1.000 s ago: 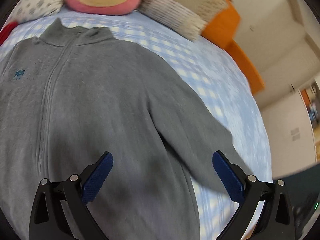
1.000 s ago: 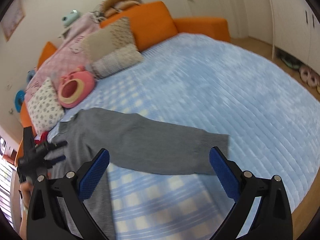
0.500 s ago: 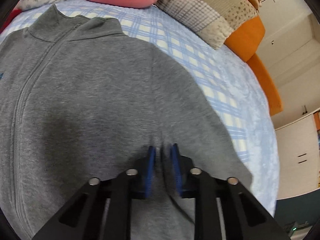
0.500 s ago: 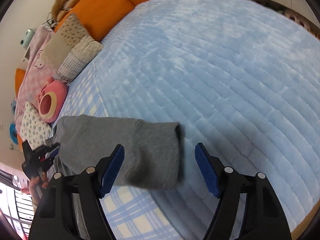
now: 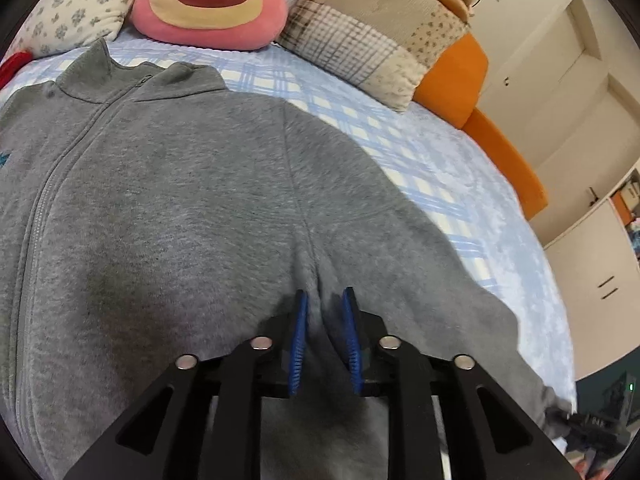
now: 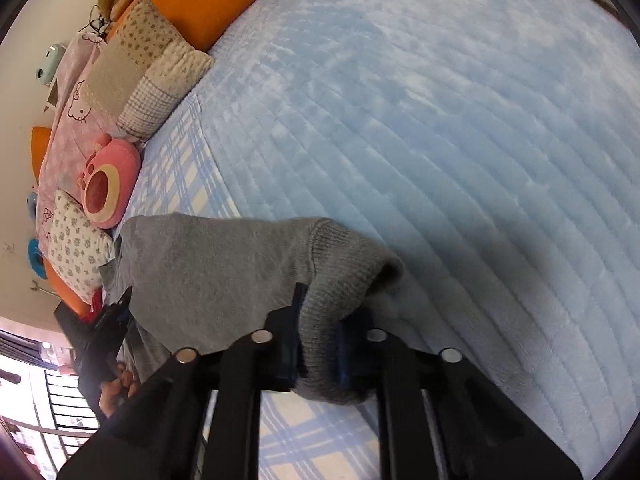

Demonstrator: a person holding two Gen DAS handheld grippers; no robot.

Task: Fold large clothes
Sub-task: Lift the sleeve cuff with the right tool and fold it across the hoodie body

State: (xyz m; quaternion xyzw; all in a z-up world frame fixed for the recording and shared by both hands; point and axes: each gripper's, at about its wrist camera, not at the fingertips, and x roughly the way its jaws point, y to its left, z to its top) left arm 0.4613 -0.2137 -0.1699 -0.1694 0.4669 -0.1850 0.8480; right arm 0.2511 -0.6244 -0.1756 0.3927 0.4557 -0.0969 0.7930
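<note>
A grey zip-up sweatshirt [image 5: 168, 208] lies front up on the blue bed, collar toward the pillows. My left gripper [image 5: 324, 304] is shut on a pinch of its fabric where the right sleeve joins the body. The sleeve [image 6: 224, 264] runs out across the bed in the right wrist view. My right gripper [image 6: 320, 312] is shut on the ribbed cuff [image 6: 340, 272] at the sleeve's end. The left gripper and the hand holding it also show in the right wrist view [image 6: 108, 328], at the sleeve's far end.
A pink plush cushion [image 5: 208, 4], a patchwork pillow [image 5: 368, 32] and a floral pillow [image 5: 76, 4] line the head of the bed. An orange bolster [image 5: 456, 76] runs along the bed's edge. The blue quilt [image 6: 440, 120] spreads beyond the cuff.
Both grippers went from wide open above the sweatshirt to shut on it: the left on the fabric by the armpit, the right on the sleeve cuff.
</note>
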